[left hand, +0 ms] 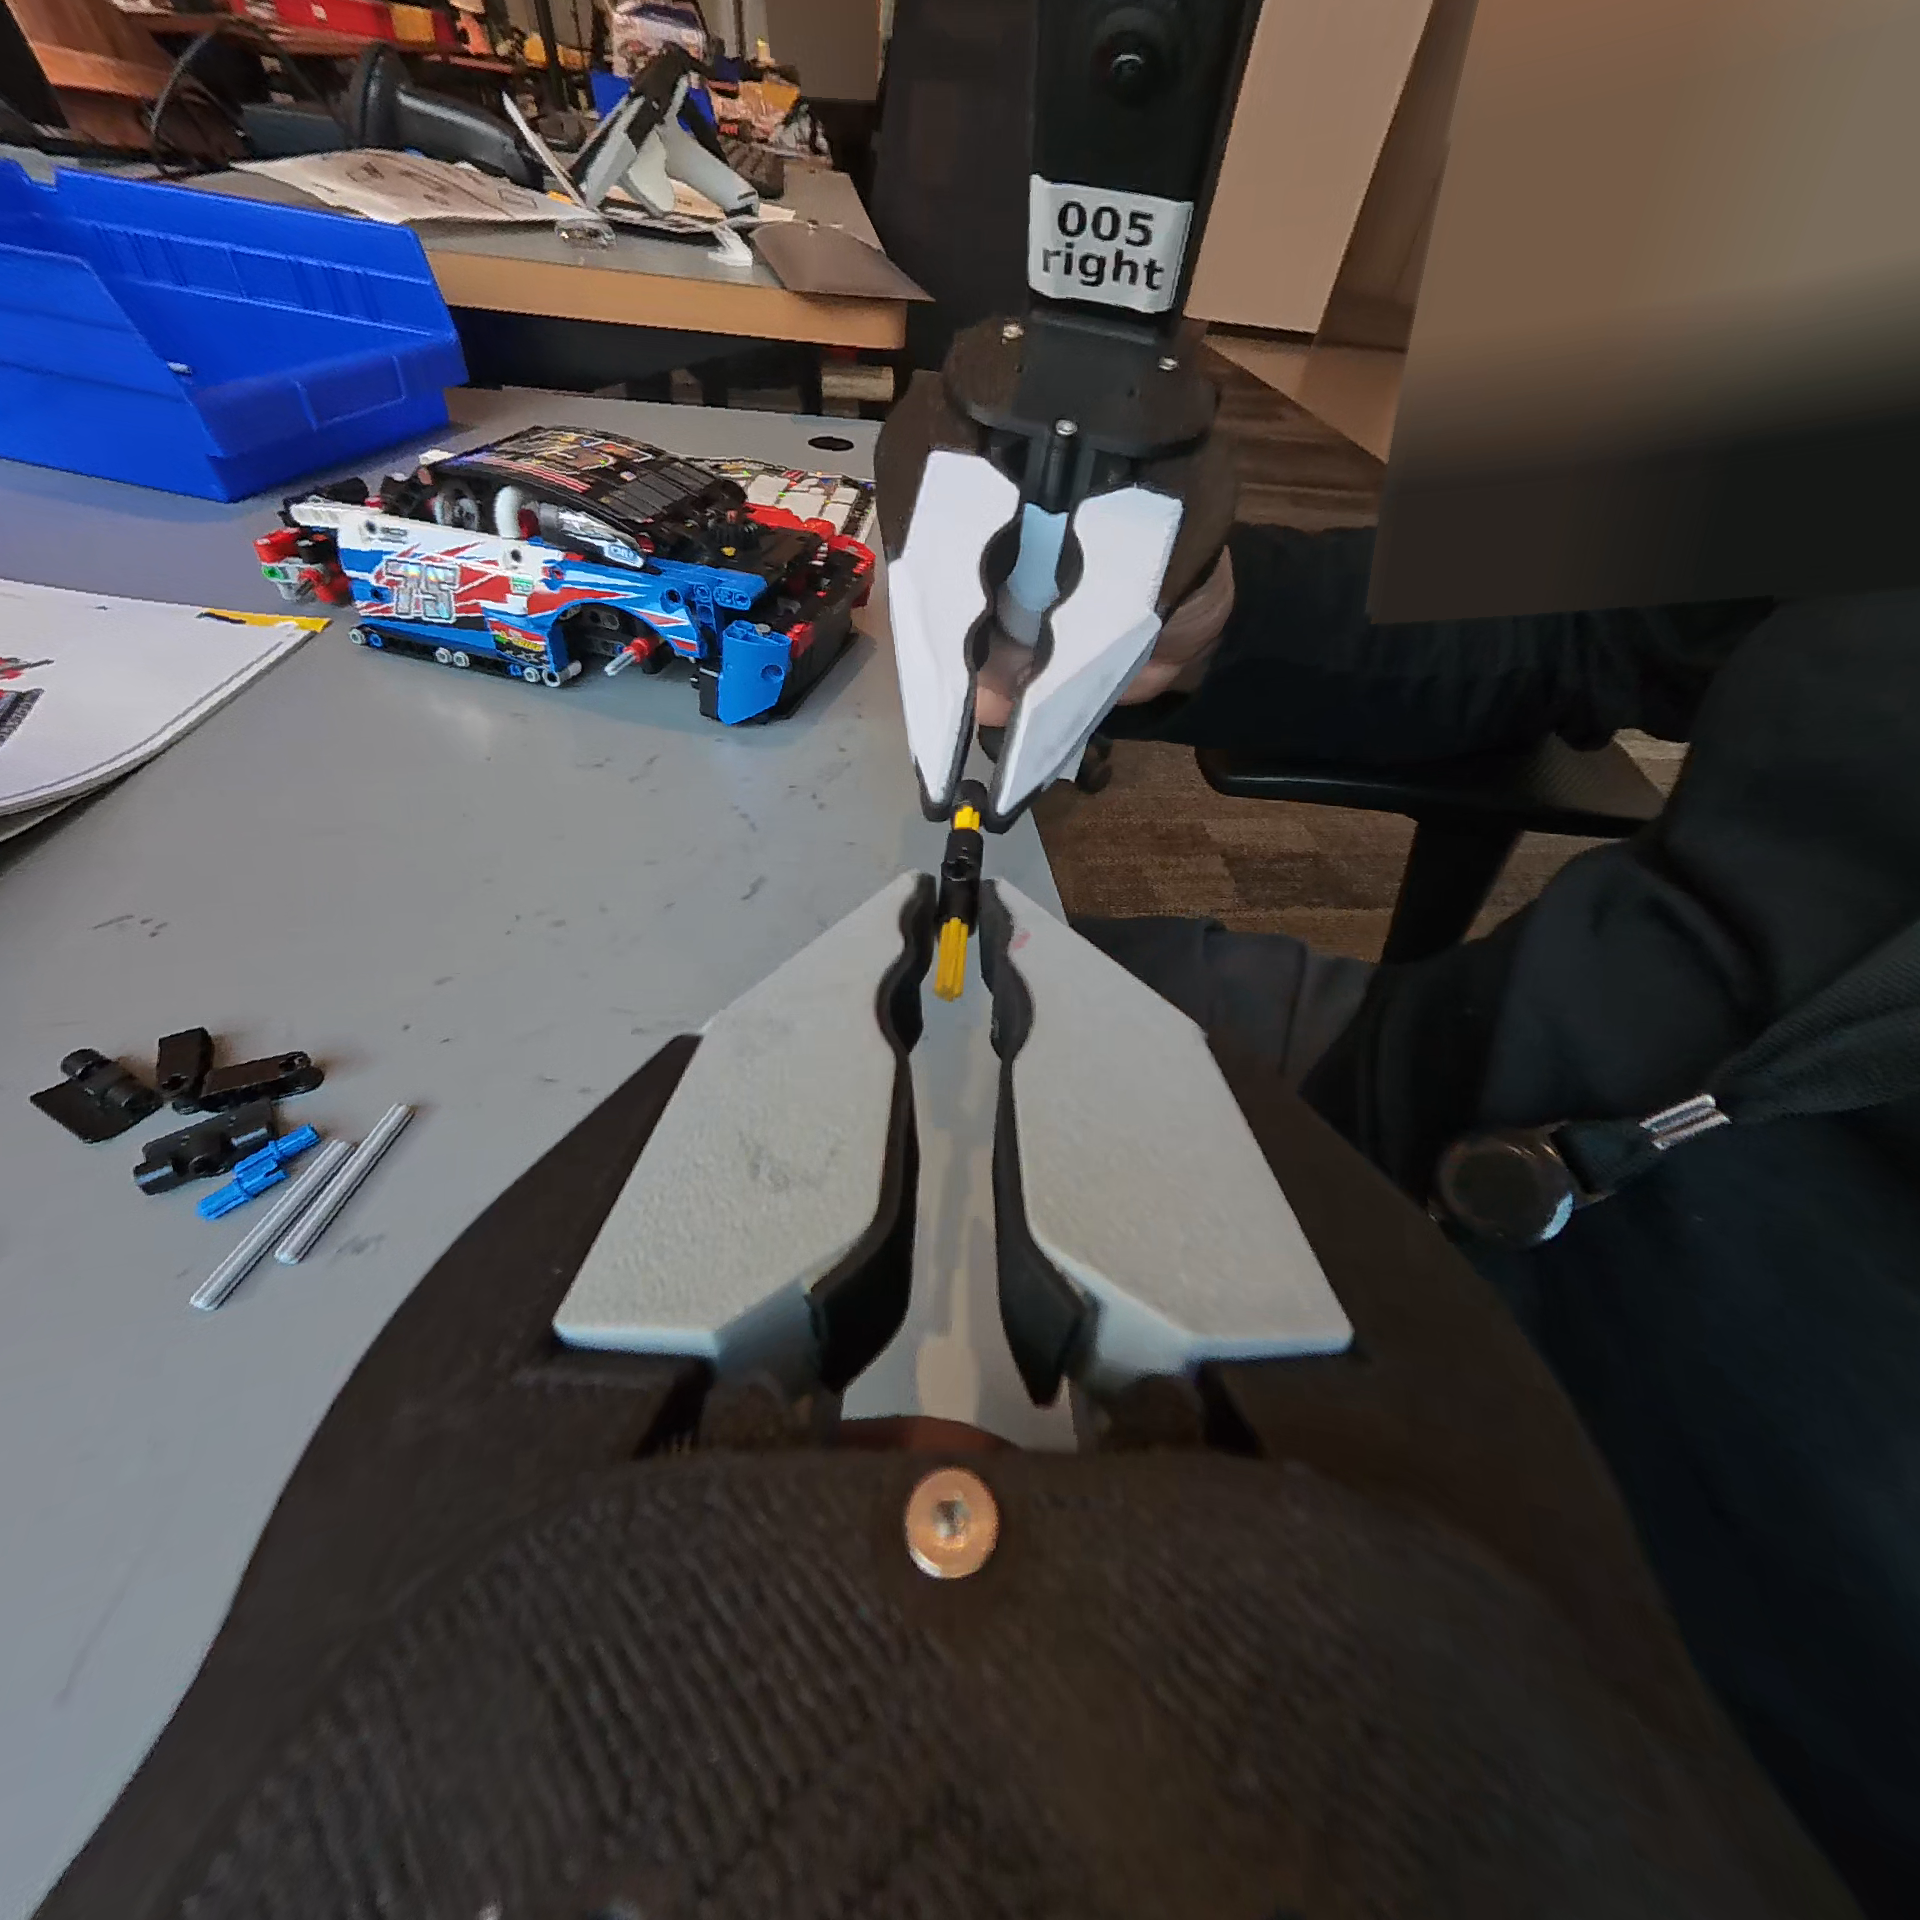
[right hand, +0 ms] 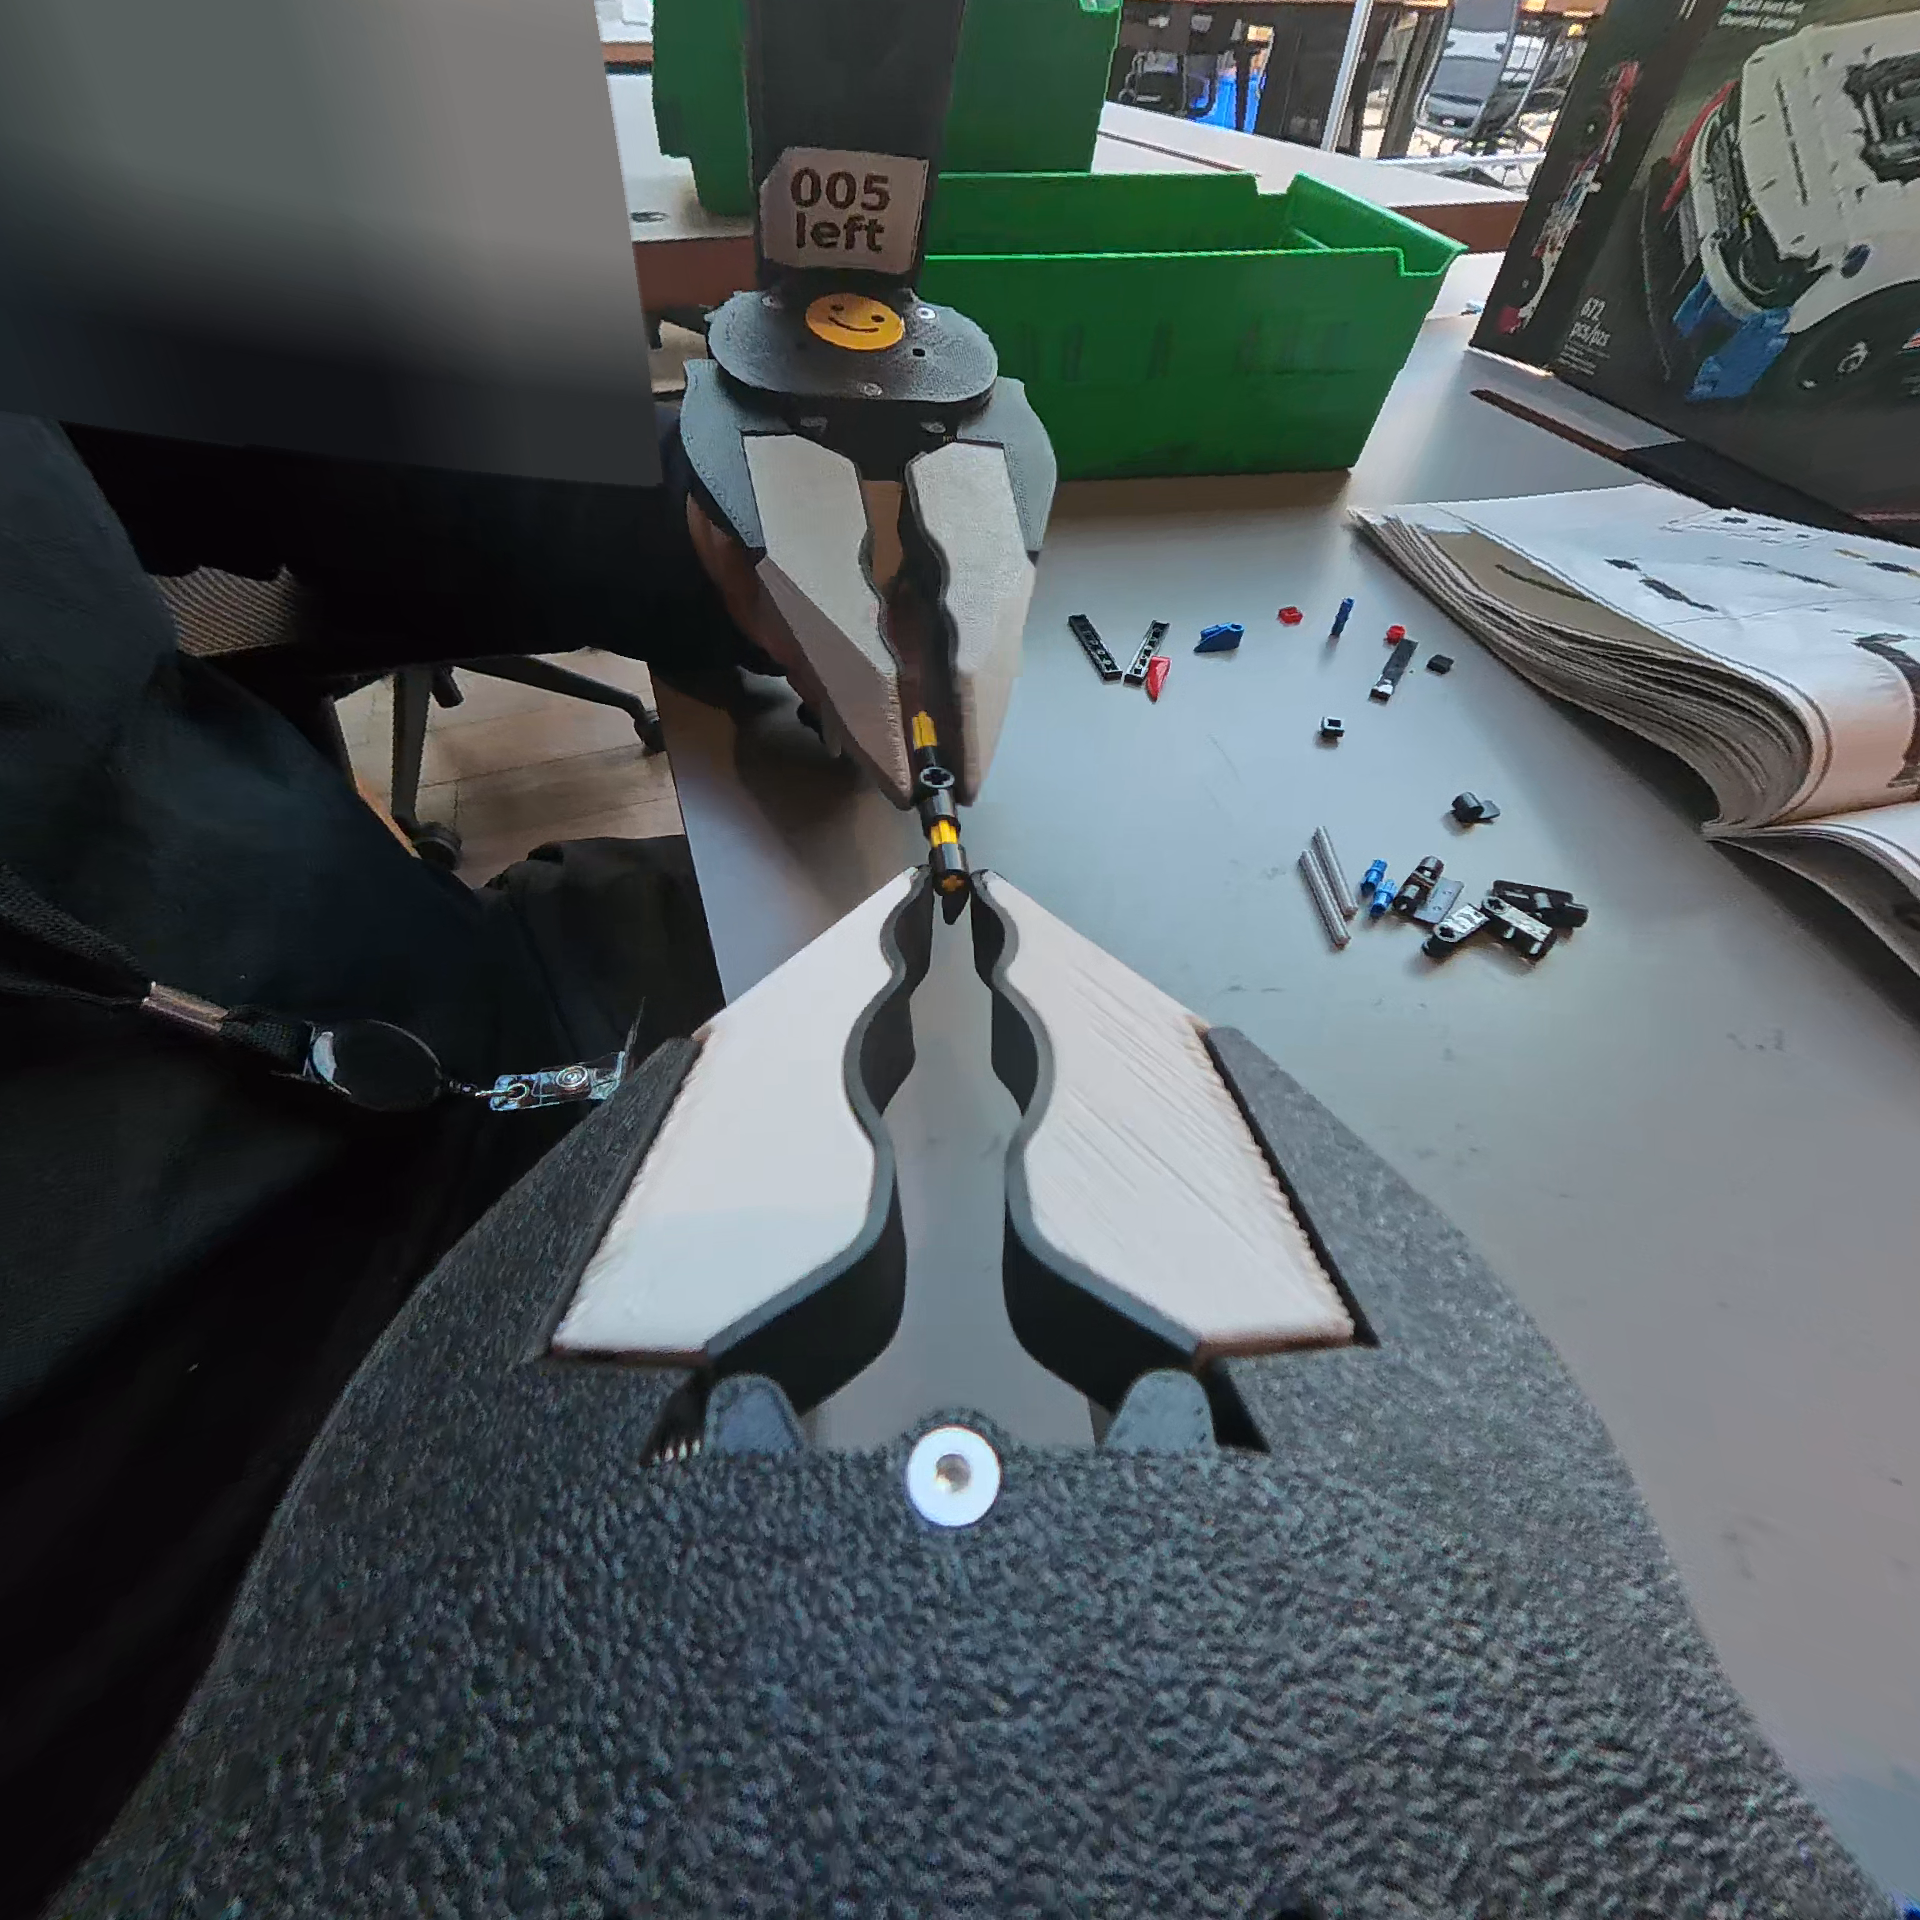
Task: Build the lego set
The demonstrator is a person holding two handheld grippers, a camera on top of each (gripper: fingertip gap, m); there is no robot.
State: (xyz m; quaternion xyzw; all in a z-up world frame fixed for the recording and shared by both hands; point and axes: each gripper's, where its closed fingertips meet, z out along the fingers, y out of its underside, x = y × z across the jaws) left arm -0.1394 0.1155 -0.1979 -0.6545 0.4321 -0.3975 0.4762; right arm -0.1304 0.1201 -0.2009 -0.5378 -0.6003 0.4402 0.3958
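Observation:
A small yellow axle with black connectors (left hand: pixel 958 862) is held in the air between both grippers, just past the table's near edge. My left gripper (left hand: pixel 953 888) is shut on its lower part, and the yellow end shows between the fingers. My right gripper (left hand: pixel 968 812) comes from above, tip to tip, and is shut on the other end. In the right wrist view the right gripper (right hand: pixel 950 878) pinches the axle's near end (right hand: pixel 943 831), and the left gripper (right hand: pixel 933 790) grips the far part. The partly built blue, white and red lego car (left hand: pixel 582 571) stands on the grey table (left hand: pixel 520 883).
Loose black pieces (left hand: pixel 208 1101), blue pins (left hand: pixel 255 1169) and two grey axles (left hand: pixel 312 1195) lie at the left; they also show in the right wrist view (right hand: pixel 1486 904). More small parts (right hand: pixel 1247 644), an open instruction booklet (right hand: pixel 1662 644), a green bin (right hand: pixel 1195 332), the set's box (right hand: pixel 1714 208) and a blue bin (left hand: pixel 208 312) surround them. Left and right tips are no more than a few centimetres apart.

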